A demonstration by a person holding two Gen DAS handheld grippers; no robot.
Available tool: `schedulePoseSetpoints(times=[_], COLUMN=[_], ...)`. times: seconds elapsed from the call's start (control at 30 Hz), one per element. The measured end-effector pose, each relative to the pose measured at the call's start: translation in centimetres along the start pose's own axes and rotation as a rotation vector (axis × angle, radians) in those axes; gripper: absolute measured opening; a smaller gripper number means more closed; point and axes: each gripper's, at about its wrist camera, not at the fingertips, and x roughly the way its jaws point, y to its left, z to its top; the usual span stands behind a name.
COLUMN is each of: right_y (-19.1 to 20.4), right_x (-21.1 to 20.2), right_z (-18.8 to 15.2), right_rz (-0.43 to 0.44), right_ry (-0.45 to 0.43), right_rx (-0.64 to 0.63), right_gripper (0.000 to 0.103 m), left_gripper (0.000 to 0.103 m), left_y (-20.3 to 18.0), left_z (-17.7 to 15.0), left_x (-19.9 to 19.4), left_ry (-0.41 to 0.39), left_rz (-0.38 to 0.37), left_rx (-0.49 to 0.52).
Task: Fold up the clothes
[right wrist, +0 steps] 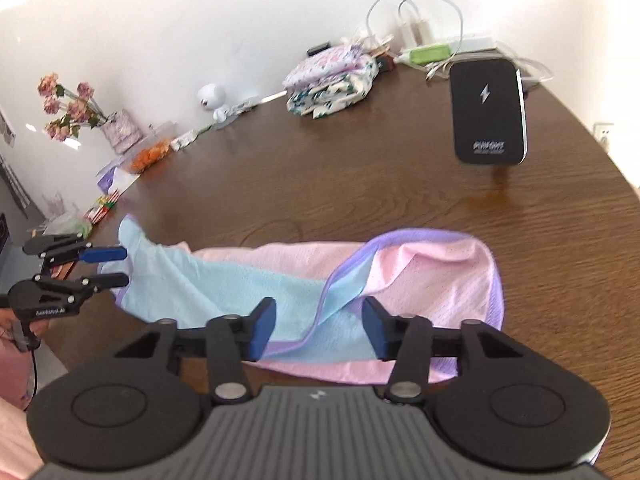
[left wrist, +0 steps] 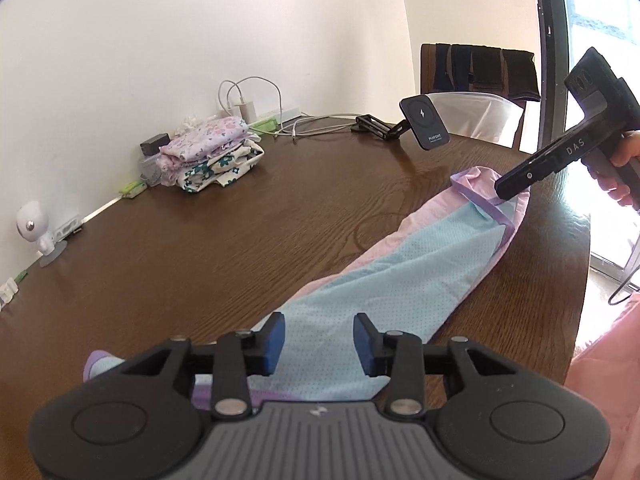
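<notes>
A long mesh garment (left wrist: 420,264), pink and light blue with purple trim, lies loosely bunched across the brown wooden table (left wrist: 260,220). My left gripper (left wrist: 318,340) hovers open over one end, its blue pads apart with only cloth beneath them. In the right wrist view the same garment (right wrist: 420,272) spreads ahead, and my right gripper (right wrist: 318,328) stands open over its purple-edged fold. The left gripper (right wrist: 116,266) shows at the far left, jaws apart beside the blue end. Side-on in the left wrist view, the right gripper (left wrist: 506,190) touches the garment's far end, with a hand on its handle.
A stack of folded floral clothes (left wrist: 208,156) sits by the wall with chargers and white cables (left wrist: 248,100). A black power bank on a stand (right wrist: 488,112) rises from the table. A chair draped in dark clothes (left wrist: 480,72) stands behind. A white figurine (left wrist: 34,226) and flowers (right wrist: 68,108) line the wall.
</notes>
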Motion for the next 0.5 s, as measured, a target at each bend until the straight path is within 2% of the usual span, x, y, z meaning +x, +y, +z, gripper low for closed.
schedulePoseSetpoints(times=[0.1, 0.17, 0.23, 0.33, 0.5], right_y=[-0.2, -0.1, -0.6, -1.2, -0.8], right_x=[0.2, 1.1, 2.2, 3.8, 5.9], right_z=[1.5, 2.7, 3.8, 5.4, 8.2], right_rz=[-0.068, -0.124, -0.154, -0.165, -0.198], right_ry=[-0.045, -0.037, 0.004, 0.091, 0.260], right_rx=[0.003, -0.040, -0.021, 0.007, 0.034], right_gripper=[0.052, 0.052, 0.052, 0.051, 0.045], left_gripper=[0.035, 0.024, 0.016, 0.015, 0.015], left_y=[-0.3, -0.4, -0.5, -0.8, -0.7], left_z=[0.7, 0.8, 0.7, 0.3, 0.1], left_x=[1.9, 3.0, 3.7, 4.4, 4.5], left_ry=[0.027, 0.055, 0.085, 0.120, 0.118], left_rz=[0.011, 0.005, 0.001, 0.015, 0.015], left_rx=[-0.011, -0.021, -0.027, -0.017, -0.025])
